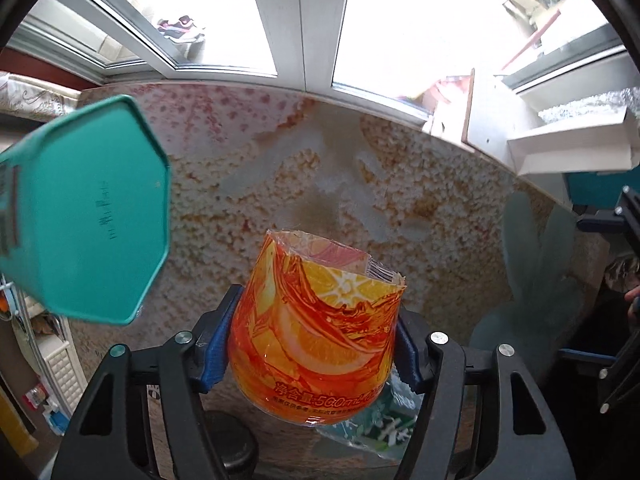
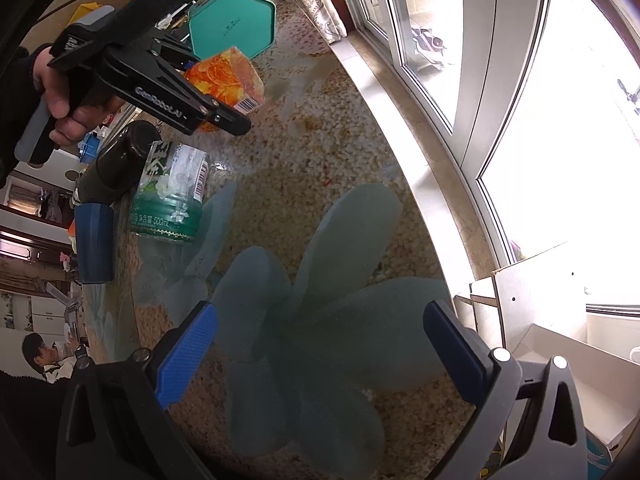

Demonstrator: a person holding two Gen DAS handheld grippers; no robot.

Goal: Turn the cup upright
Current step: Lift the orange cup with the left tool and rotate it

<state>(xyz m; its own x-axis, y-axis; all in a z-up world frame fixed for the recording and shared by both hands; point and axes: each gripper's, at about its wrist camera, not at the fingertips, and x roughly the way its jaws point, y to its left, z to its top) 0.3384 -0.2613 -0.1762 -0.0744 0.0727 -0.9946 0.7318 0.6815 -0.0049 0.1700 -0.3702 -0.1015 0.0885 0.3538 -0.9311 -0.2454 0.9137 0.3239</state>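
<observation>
My left gripper [image 1: 312,344] is shut on an orange cup [image 1: 316,332] cut from a drink bottle, its label printed with orange slices. The cup is held above the table with its cut open rim tilted away and upward. In the right wrist view the same cup [image 2: 228,76] shows in the left gripper [image 2: 208,92], lifted off the table at the far left. My right gripper [image 2: 320,344] is open and empty, low over the table's blue flower pattern.
A teal hexagonal tin [image 1: 80,216] stands at the left, also in the right wrist view [image 2: 236,20]. A green-labelled cut bottle cup [image 2: 172,192], a dark cylinder [image 2: 116,160] and a blue cup [image 2: 94,240] sit on the table [image 2: 320,160]. White boxes [image 1: 572,152] and a window sill lie at the right.
</observation>
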